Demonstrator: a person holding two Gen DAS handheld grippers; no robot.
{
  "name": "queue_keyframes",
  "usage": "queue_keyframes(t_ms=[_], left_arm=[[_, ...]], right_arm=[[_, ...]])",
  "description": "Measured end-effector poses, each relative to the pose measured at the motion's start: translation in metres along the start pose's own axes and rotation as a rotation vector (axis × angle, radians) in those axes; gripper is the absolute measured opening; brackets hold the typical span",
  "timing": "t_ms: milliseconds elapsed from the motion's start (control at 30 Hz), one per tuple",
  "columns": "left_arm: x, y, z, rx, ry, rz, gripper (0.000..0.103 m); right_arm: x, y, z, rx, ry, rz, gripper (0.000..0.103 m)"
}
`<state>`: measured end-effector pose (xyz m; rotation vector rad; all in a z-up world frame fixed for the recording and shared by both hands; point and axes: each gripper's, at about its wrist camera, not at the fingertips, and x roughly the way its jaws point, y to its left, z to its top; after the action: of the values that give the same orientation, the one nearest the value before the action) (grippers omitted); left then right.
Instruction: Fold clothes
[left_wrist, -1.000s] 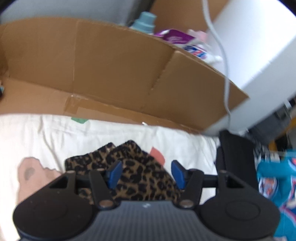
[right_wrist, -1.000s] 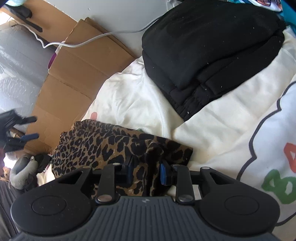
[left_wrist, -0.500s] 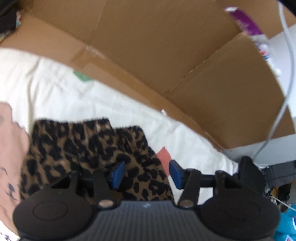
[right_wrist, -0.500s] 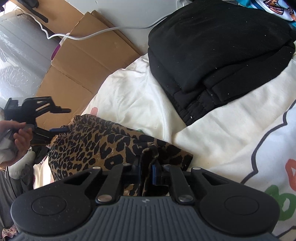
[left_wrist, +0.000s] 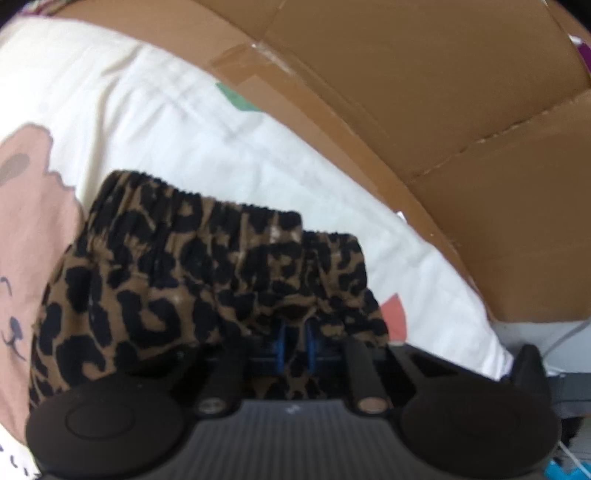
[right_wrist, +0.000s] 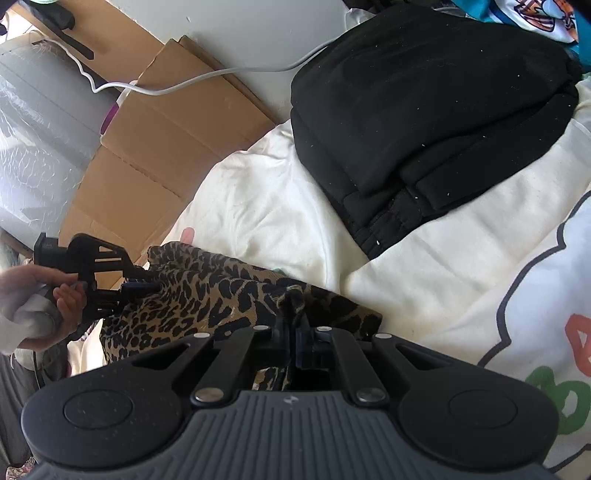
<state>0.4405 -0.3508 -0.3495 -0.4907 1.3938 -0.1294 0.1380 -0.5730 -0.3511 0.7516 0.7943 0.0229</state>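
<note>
Now both tools grip the leopard-print shorts (left_wrist: 207, 280), which lie on the cream printed bedspread (right_wrist: 424, 280). Left gripper (left_wrist: 295, 347) — jaws closing, a fold of fabric pinched between them. Right gripper (right_wrist: 291, 343) is clamped tight on a bunched ridge of the cloth. Folded black garment (right_wrist: 424, 110) sits at one o'clock, cardboard (right_wrist: 159, 147) at ten o'clock.

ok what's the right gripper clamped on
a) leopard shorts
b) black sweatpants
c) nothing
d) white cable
a, the right gripper is shut with a pinched ridge of the leopard shorts between its pads; the black sweatpants and the white cable lie farther off, apart from it.
</note>
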Motion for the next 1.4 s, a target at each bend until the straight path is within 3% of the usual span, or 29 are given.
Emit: queue_keyframes(t_ms=[100,433,733,967,1167,1233,1367,1400], left_arm=[[-0.012,-0.004,0.003,0.041,0.004,-0.028,0.0],[-0.051,-0.047,-0.005,0.181,-0.024,-0.097,0.0],[-0.012,-0.057,-0.013,0.218,-0.003,-0.102,0.0],[-0.005,-0.06,-0.008,0.223,-0.021,-0.157,0.0],[0.019,-0.058,-0.009,0.264,-0.009,-0.12,0.001],[0.02,-0.062,-0.011,0.333,-0.008,-0.128,0.005],[0.001,-0.074,-0.013,0.441,0.012,-0.17,0.06],[-0.009,-0.077,-0.013,0.466,0.004,-0.168,0.065]], right_arm=[[-0.005,0.001,0.0,0.024,-0.01,0.005,0.0],[-0.028,0.003,-0.002,0.065,-0.046,-0.011,0.0],[-0.012,-0.016,-0.006,0.106,0.005,-0.065,0.0],[-0.013,-0.014,0.004,0.105,-0.009,-0.058,0.0],[0.004,-0.02,0.002,0.096,0.026,-0.088,0.0],[0.002,-0.02,0.003,0.097,0.024,-0.088,0.001],[-0.008,-0.017,0.003,0.095,0.007,-0.079,0.009],[-0.011,-0.016,0.003,0.094,0.005,-0.078,0.017]])
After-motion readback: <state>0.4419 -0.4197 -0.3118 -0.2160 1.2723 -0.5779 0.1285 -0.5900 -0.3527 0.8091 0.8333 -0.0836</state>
